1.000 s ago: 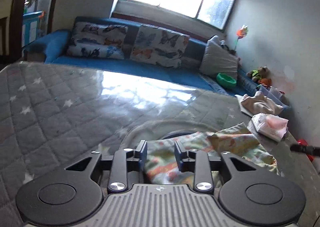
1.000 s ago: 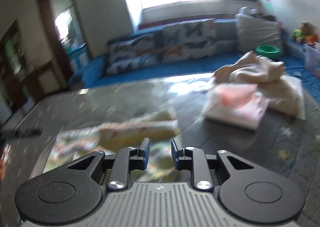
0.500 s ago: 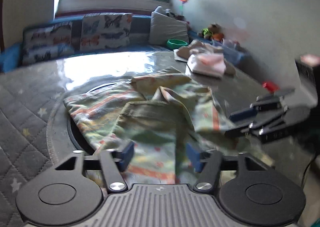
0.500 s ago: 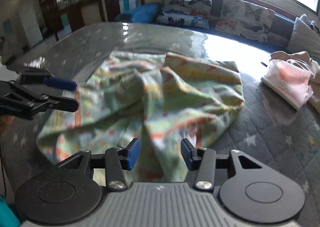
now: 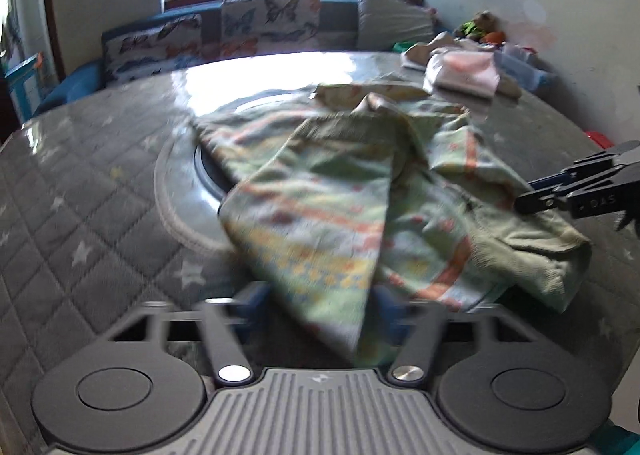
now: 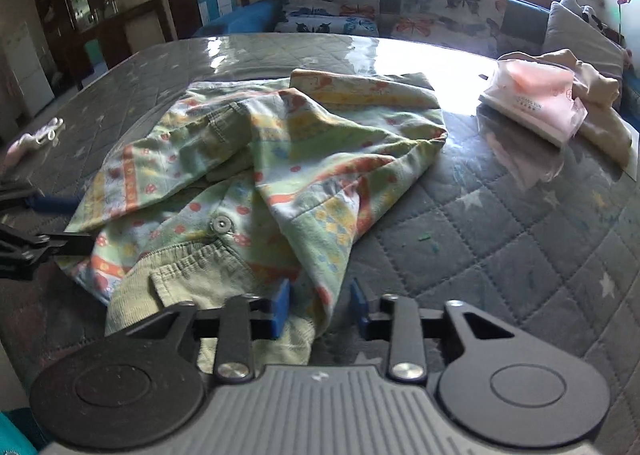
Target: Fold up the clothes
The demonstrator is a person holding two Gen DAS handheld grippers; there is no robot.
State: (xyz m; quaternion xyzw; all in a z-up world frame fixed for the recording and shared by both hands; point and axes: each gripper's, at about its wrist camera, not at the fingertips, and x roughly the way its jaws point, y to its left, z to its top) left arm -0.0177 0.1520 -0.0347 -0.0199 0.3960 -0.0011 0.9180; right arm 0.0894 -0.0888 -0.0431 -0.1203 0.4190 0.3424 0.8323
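Note:
A crumpled green garment with orange, yellow and red print lies in a heap on the grey quilted table; it also shows in the right wrist view. My left gripper is open, its blue pads on either side of the garment's near corner. My right gripper is open too, straddling the garment's near edge beside its waistband and button. Each gripper shows from the side in the other's view: the right one, the left one.
A pink wrapped packet lies on beige cloth at the table's far right. A small pink item lies at the far left. A blue sofa with butterfly cushions runs behind the table.
Both grippers came down from facing the sofa to the garment's near edge and opened wider. The left view is still blurred with motion.

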